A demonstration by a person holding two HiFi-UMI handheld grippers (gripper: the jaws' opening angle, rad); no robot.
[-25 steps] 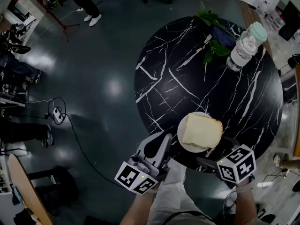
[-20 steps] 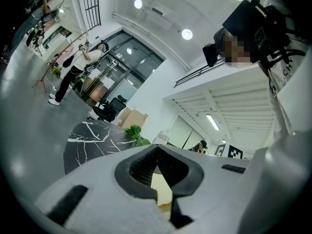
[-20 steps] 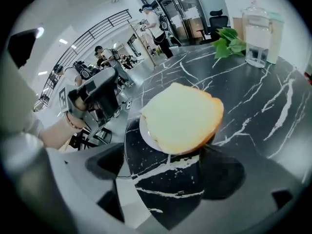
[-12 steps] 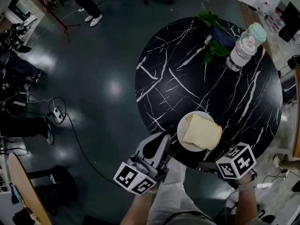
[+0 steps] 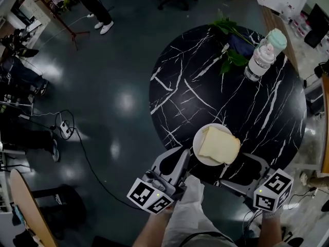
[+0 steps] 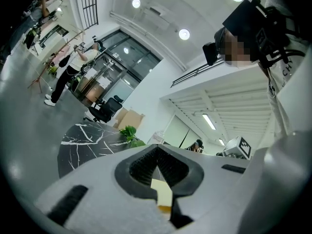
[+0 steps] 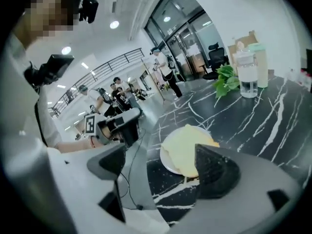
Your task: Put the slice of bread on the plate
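Observation:
The pale slice of bread (image 5: 218, 144) lies flat on a small white plate (image 5: 198, 149) near the front edge of the round black marble table (image 5: 205, 86). In the right gripper view the bread (image 7: 187, 147) and plate (image 7: 166, 165) sit just beyond the jaws. My right gripper (image 5: 241, 168) hangs at the table edge just short of the plate, open and holding nothing; its jaws (image 7: 163, 165) stand wide apart. My left gripper (image 5: 174, 161) is left of the plate, off the table edge, shut (image 6: 158, 172) with nothing held.
A clear water bottle with a pale green cap (image 5: 263, 53) and a leafy green sprig (image 5: 231, 53) stand at the table's far side. Dark shiny floor lies to the left, with a cable and power strip (image 5: 64, 127). People stand far back (image 5: 95, 4).
My right gripper has drawn back from the plate toward me and to the right. The bread stays on the plate. The left gripper has hardly moved.

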